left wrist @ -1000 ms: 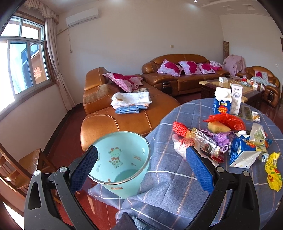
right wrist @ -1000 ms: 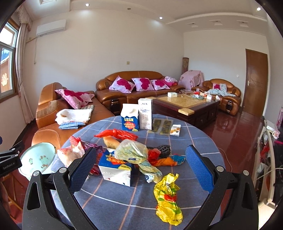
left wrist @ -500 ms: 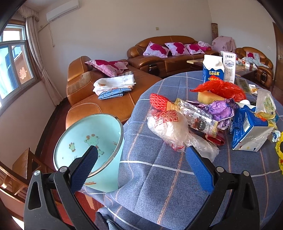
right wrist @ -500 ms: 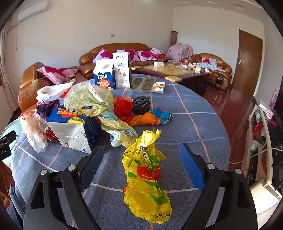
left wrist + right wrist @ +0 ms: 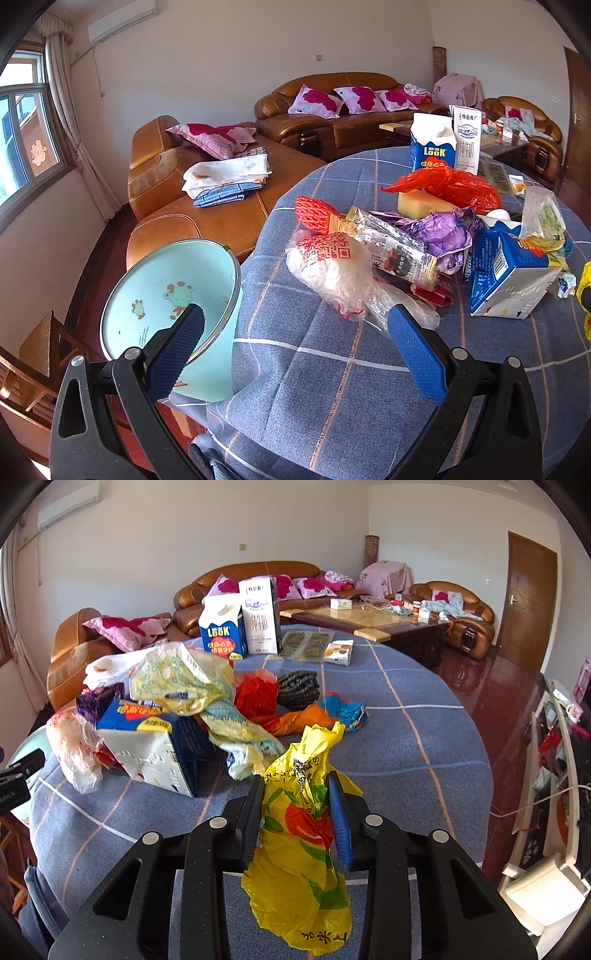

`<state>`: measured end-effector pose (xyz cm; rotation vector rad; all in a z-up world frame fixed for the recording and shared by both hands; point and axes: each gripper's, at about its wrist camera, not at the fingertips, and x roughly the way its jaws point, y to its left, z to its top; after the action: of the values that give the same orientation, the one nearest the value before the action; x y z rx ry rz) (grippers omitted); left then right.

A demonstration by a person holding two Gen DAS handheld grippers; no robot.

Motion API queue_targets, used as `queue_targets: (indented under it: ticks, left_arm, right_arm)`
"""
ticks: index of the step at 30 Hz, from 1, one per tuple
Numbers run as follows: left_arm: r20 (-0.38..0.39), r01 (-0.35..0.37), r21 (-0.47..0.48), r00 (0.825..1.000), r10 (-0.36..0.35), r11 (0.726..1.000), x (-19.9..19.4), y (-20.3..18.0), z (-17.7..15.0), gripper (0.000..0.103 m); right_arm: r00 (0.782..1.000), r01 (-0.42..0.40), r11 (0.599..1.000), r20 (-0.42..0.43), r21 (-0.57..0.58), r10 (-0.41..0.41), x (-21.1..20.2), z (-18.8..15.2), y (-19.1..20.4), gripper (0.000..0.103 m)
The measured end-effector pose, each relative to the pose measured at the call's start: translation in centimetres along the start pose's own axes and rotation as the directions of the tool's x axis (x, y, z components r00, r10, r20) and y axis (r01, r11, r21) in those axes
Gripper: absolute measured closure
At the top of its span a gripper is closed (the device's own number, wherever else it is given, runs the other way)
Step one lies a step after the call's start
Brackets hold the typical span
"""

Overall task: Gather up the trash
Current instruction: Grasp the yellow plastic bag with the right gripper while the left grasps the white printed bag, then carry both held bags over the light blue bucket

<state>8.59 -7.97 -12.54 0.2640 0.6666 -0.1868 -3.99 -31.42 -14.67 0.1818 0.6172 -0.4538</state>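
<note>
**Yellow plastic bag pinched between the right jaws**

Yellow crinkled plastic, printed with red, green and black marks, is seen between the blue pads of the right gripper [image 5: 295, 786]: the yellow plastic bag [image 5: 299, 845] lies on the blue checked tablecloth of the round table [image 5: 424, 738], at its near edge, and the jaws have just been closing on it, so that both pads are pressed against its sides.

The left gripper [image 5: 295, 326] is held wide apart with nothing between its pads. Its left finger is seen in front of the pale turquoise plastic bin with cartoon animals [image 5: 166, 295], which stands just beside the table's edge; its right finger is seen near a clear crumpled bag with red print [image 5: 332, 266].

More litter is heaped further in: a torn blue and white carton [image 5: 155, 746], a pale yellow-green patterned bag [image 5: 184, 686], a red plastic bag [image 5: 255, 694] and a purple foil wrapper [image 5: 439, 232]. Two upright milk cartons [image 5: 240, 624] are set at the far side.
</note>
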Motion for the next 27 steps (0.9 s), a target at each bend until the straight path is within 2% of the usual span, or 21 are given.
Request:
queue_targets:
  ticks: [7,10,13,15,16,17,18,24,27]
  left_arm:
    - [-0.008,0.016,0.039,1.0,-0.016,0.999,1.4,-2.7,0.7,0.006]
    - [-0.054,0.019,0.057,0.998,-0.016,0.998,3.2,-3.5,0.4,0.009]
    - [-0.11,0.063,0.047,0.992,-0.057,0.997,4.4,-3.6,-0.2,0.032]
    - [-0.13,0.119,0.038,0.985,-0.113,0.992,4.5,-3.6,-0.4,0.06]
    - [-0.131,0.14,0.04,0.982,-0.134,0.989,4.4,-3.7,-0.5,0.068]
    - [-0.126,0.156,0.049,0.981,-0.149,0.987,4.1,-3.7,-0.6,0.087]
    - [-0.127,0.176,0.048,0.977,-0.169,0.983,4.0,-3.7,-0.6,0.099]
    - [-0.088,0.209,0.041,0.975,-0.205,0.977,2.1,-2.4,-0.5,0.102]
    - [-0.04,0.18,0.056,0.983,-0.178,0.982,0.2,-1.4,-0.2,0.102]
  right_arm:
    - [0.998,-0.002,1.0,0.065,-0.002,0.003,0.2,1.1,0.1,0.068]
    - [0.997,-0.017,1.0,0.078,-0.013,0.018,0.3,1.0,0.4,0.068]
    - [0.995,-0.024,0.999,0.092,-0.032,0.026,0.2,0.7,0.9,0.068]
    - [0.995,-0.028,0.999,0.097,-0.038,0.032,0.2,0.6,1.1,0.068]
    - [0.994,-0.032,0.999,0.1,-0.038,0.036,0.1,0.6,1.1,0.068]
    - [0.994,-0.034,0.999,0.103,-0.04,0.038,0.1,0.5,1.2,0.068]
    - [0.994,-0.035,0.999,0.107,-0.042,0.039,-0.1,0.5,1.3,0.068]
    - [0.986,-0.047,0.997,0.155,-0.058,0.055,-1.7,1.1,2.0,0.068]
    - [0.979,-0.079,0.995,0.183,-0.061,0.089,-2.7,1.8,2.6,0.068]
